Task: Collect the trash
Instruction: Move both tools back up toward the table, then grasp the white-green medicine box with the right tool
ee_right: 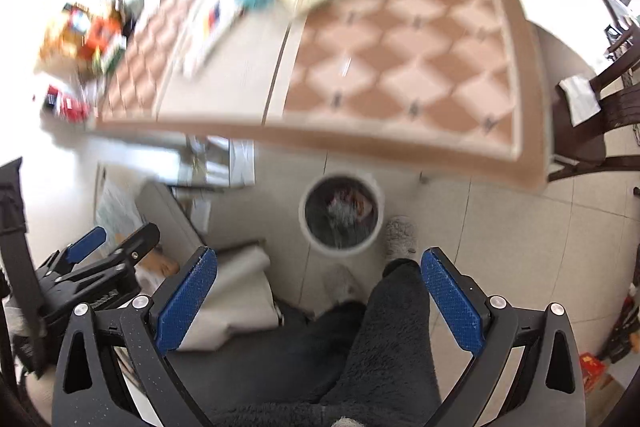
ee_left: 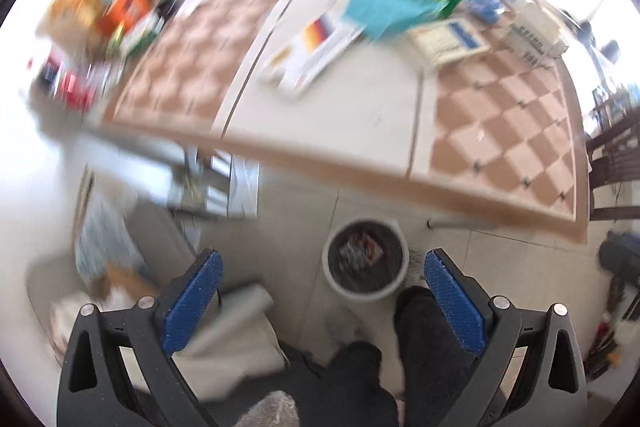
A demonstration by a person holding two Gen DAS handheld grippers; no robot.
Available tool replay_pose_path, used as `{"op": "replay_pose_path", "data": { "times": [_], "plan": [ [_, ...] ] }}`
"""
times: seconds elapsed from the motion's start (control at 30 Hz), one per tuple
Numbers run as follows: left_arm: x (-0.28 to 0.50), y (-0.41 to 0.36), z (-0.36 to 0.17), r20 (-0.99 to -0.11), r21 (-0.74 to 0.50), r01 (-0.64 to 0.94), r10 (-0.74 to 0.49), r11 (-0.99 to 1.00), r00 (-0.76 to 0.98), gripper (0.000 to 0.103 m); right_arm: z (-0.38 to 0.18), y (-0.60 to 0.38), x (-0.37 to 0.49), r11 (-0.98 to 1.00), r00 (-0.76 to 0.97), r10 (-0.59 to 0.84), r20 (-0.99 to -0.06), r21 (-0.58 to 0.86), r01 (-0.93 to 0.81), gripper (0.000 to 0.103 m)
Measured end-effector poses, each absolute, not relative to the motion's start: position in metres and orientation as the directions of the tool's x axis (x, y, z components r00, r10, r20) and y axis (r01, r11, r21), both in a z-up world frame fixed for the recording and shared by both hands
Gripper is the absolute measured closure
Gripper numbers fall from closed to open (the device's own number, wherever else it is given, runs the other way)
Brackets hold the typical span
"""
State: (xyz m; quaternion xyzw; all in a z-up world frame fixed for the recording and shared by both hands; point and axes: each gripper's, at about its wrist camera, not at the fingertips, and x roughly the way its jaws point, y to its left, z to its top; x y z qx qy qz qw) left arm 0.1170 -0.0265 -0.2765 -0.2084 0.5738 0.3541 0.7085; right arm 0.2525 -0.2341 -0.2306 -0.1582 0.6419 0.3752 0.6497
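i saw both tongs spread wide and holding nothing: the left gripper [ee_left: 320,291] and the right gripper [ee_right: 318,287], each with blue ridged pads. a round white bin [ee_left: 366,259] stood on the pale floor tiles, just near of the table [ee_left: 500,131] edge, with crumpled wrappers [ee_right: 346,205] inside. blurred teal cloth [ee_left: 384,5] lay far on the checked tabletop.

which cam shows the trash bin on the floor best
Left wrist view: the trash bin sits nearer and larger, its rim and the wrappers inside fairly sharp. The right wrist view also shows the whole bin, but smaller and blurrier.
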Motion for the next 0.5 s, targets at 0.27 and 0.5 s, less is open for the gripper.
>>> {"op": "replay_pose_path", "data": {
  "times": [0.27, 0.5],
  "plan": [
    [0.282, 0.028, -0.294, -0.949, 0.262, -0.428, 0.311, 0.865, 0.046, 0.000, -0.214, -0.182, 0.412, 0.669, -0.023, 0.229, -0.973, 0.175, -0.722, 0.000],
    [0.390, 0.057, -0.351, -0.954, 0.298, -0.152, 0.290, 0.942, -0.074, 0.000, -0.254, -0.125, 0.534, 0.614, -0.058, 0.139, -0.989, 0.132, -0.778, 0.000]
  ]
}}
